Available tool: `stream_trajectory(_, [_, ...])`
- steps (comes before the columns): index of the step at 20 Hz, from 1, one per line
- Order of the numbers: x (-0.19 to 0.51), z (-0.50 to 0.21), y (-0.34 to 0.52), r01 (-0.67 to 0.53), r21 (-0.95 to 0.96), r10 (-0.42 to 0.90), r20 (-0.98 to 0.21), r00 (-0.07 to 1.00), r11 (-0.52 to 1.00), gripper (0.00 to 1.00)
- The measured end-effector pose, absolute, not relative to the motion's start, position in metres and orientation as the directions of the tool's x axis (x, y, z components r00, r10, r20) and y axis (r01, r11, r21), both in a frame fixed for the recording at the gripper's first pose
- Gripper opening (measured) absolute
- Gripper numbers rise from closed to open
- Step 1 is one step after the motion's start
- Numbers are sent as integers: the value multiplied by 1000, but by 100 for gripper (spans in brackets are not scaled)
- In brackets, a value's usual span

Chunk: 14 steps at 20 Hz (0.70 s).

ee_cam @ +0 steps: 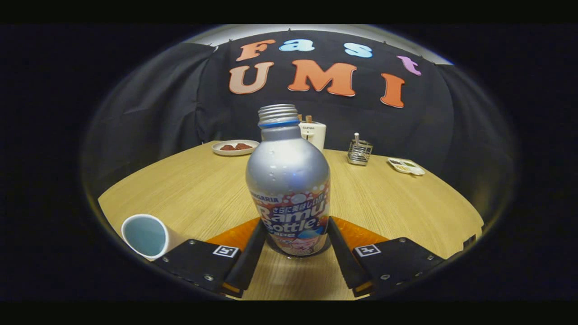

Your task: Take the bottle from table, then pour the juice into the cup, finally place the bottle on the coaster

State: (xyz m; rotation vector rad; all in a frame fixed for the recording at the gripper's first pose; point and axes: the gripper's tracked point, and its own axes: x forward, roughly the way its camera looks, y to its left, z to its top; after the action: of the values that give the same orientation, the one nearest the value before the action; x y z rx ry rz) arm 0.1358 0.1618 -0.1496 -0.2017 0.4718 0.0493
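A silver aluminium bottle with a colourful label stands upright and uncapped between my two black fingers. Its base rests over an orange coaster, which shows on both sides behind the fingers. My gripper is shut on the bottle; both fingers press against its lower sides. A white cup with a pale blue inside stands on the wooden table, just outside my left finger. Whether the cup holds liquid I cannot tell.
Along the table's far edge are a white plate with red food, a white container partly hidden behind the bottle's neck, a small wire holder and a small white tray. Black cloth walls surround the table.
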Motion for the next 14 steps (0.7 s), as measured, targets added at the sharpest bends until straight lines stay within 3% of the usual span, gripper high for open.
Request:
stream_trajectory(4, [135,-156,161,-106,-214,-6,-464,886,971,82])
stream_trajectory(10, [123,-144,161,-136,-173,49,-432,901,976,97])
stream_trajectory(14, [99,-127,154,-168,-167,90,-397,913,972,97])
